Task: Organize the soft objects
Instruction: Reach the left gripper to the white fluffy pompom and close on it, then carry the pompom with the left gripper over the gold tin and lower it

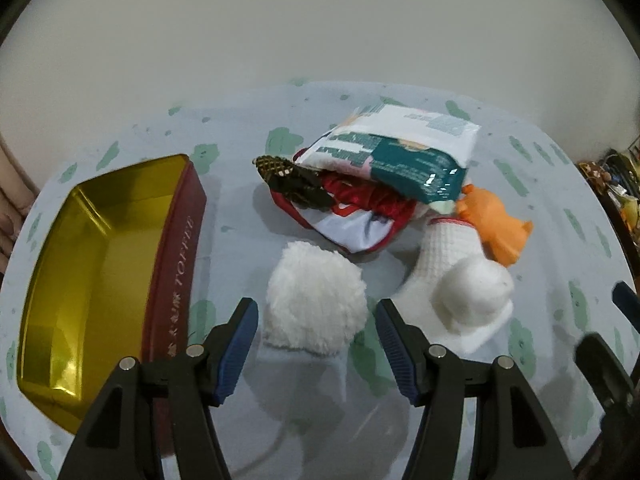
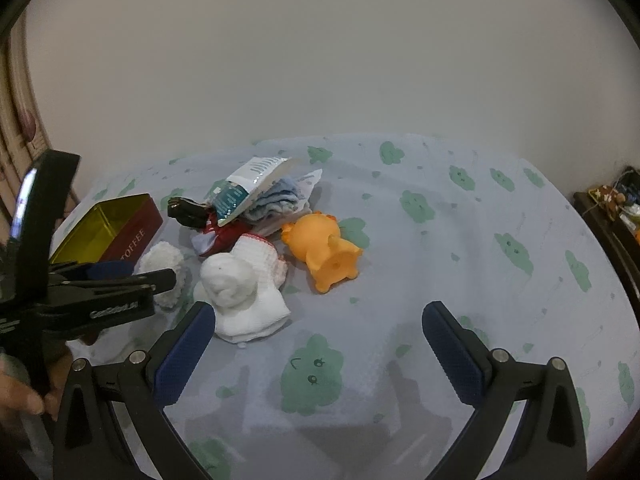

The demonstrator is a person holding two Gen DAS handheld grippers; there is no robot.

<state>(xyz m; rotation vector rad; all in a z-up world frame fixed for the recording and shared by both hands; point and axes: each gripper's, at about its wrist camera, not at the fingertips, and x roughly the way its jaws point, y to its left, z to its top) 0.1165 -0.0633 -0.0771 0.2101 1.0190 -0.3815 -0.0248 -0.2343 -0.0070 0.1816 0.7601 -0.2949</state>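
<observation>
From the left wrist view, the left gripper [image 1: 316,344] hangs with its jaws spread wide and nothing between the pads, lined up on the fluffy white pom-pom [image 1: 316,300], which lies on the cloud-print sheet [image 1: 540,200] just right of the toffee tin [image 1: 100,280]. The tin stands open, its gold inside bare, so it is likely meant to take the soft things; the pom-pom, nearest to it and lying apart from the rest, looks like the easiest first pick. Farther from the tin lie a rolled white cloth [image 1: 460,280], an orange squeaky toy [image 1: 496,224] touching it, and behind these a heap where a tissue pack [image 1: 400,148] rests on a red-and-white cloth [image 1: 360,216] with a dark bow clip [image 1: 292,180] at its tin-side end. There is open sheet on both sides of the pom-pom for the fingers to come down, though the left finger has only a narrow lane beside the tin's red wall. From the right wrist view, the right gripper [image 2: 320,356] is also wide open and empty, over bare sheet well right of the tin [image 2: 112,228], with the rolled cloth [image 2: 240,292] just beside its left finger; open bedding runs far to the right, so it is out of the way.
</observation>
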